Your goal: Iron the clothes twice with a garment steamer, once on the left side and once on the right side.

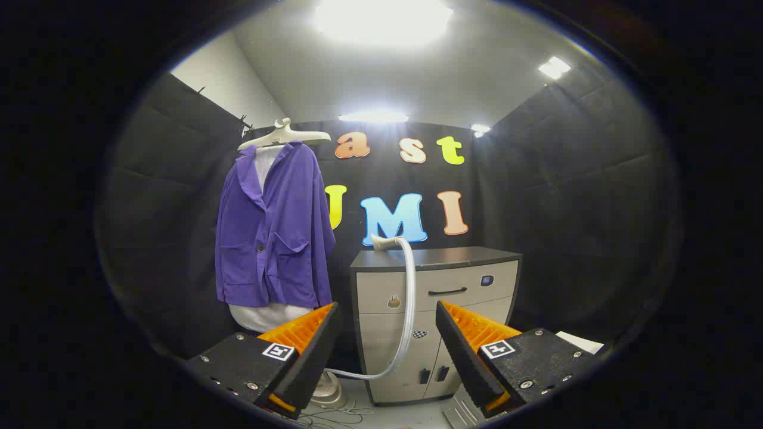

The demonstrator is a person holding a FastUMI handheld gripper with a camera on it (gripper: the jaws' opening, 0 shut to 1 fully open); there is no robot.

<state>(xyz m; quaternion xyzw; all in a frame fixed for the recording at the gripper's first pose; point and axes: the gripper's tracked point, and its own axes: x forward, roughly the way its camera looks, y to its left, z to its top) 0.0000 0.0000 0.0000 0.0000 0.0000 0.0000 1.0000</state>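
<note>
A purple jacket (274,229) hangs over a white garment on a pale hanger (284,134), up and to the left, well beyond my fingers. The steamer head (384,241) lies on the left top edge of a cabinet (438,322), and its grey hose (408,310) curves down the cabinet front to a base unit (328,393) on the floor. My gripper (387,342) is open, with nothing between its fingers. The hose runs through the gap between them, farther off.
The grey cabinet with a dark top, a drawer handle (447,291) and lower doors stands straight ahead against the black booth wall. Loose cables (334,415) lie on the floor beside the steamer base. A white sheet (581,341) shows beyond the right finger.
</note>
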